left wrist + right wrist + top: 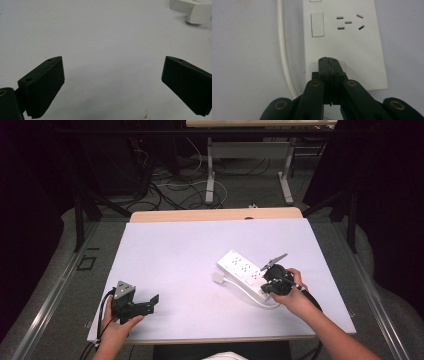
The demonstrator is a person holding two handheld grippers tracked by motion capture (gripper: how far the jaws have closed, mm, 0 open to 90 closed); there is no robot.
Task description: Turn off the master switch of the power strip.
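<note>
On the right half of the white surface (180, 255) we see a white power strip (245, 272) lying flat, at a slant, with its white cable (285, 57) running along one side of it. Our right tongs (267, 281) are over the near end of this strip. In the right gripper view the two black jaws are pressed together with nothing between them, and their tips rest on a rocker switch (312, 67) at the near end of the strip; whether they push it down, we cannot tell. Further along the strip there is a second switch (317, 24) and beside it a socket with five slots (350, 22). Our left tongs (150, 302) are at the near left part of the surface, well apart from the strip. In the left gripper view their jaws stand wide and hold nothing, with bare surface between them, and a white plug (200, 13) lies far to the right.
</note>
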